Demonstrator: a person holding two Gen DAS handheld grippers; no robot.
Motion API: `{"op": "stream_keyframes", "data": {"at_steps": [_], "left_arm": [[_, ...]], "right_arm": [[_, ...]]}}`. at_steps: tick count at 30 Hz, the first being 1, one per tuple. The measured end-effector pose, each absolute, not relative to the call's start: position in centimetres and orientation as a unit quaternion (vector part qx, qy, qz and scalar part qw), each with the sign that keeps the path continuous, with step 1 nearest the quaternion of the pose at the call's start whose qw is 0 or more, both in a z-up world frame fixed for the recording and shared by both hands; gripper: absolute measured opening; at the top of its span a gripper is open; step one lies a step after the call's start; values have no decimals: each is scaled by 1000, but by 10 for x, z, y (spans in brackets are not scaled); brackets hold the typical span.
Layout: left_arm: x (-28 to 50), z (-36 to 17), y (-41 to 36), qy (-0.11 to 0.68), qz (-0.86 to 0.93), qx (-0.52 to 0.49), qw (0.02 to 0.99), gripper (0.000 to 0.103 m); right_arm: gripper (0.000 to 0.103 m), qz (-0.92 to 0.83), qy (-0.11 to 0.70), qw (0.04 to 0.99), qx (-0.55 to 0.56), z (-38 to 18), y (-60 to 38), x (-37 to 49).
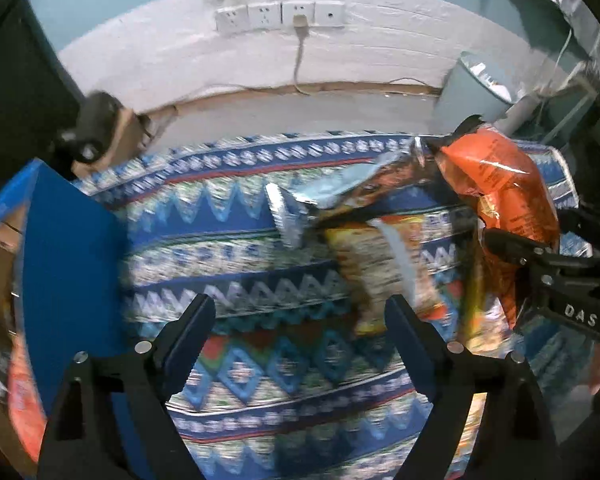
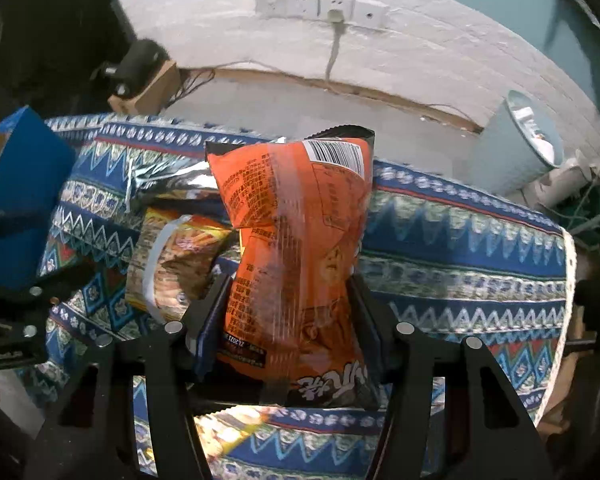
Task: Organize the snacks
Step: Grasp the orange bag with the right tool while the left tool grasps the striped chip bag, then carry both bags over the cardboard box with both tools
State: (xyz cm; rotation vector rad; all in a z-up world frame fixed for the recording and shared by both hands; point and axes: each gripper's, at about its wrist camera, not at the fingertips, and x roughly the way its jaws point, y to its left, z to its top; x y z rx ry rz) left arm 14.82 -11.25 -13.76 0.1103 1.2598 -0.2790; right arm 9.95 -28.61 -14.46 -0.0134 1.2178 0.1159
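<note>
Right gripper [image 2: 288, 300] pinches crinkly orange foil snack bag [image 2: 296, 236] upright, long axis vertical; blue cardboard box [image 1: 72, 264] lies leftward, nearer empty, spread left gripper [image 1: 300, 320].

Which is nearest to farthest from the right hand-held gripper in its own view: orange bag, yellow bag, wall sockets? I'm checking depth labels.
1. Orange bag: clamped in the right hand-held gripper, centre.
2. Yellow bag: lying on the cloth, just left of the gripper.
3. Wall sockets: on the far wall, top centre.
</note>
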Motion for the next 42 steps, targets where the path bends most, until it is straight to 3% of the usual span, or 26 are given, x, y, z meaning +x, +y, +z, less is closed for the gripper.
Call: {"op": "stream_keyframes", "data": {"at_steps": [27, 33, 42], "left_arm": [[169, -191, -182, 615, -123, 98, 773, 87], [157, -187, -177, 600, -139, 112, 780, 49], [132, -165, -167, 572, -137, 138, 797, 44]], "right_arm": [[57, 29, 569, 821, 24, -149, -347, 75], [57, 34, 571, 820, 19, -150, -340, 78], [57, 36, 564, 825, 6, -140, -326, 75]]}}
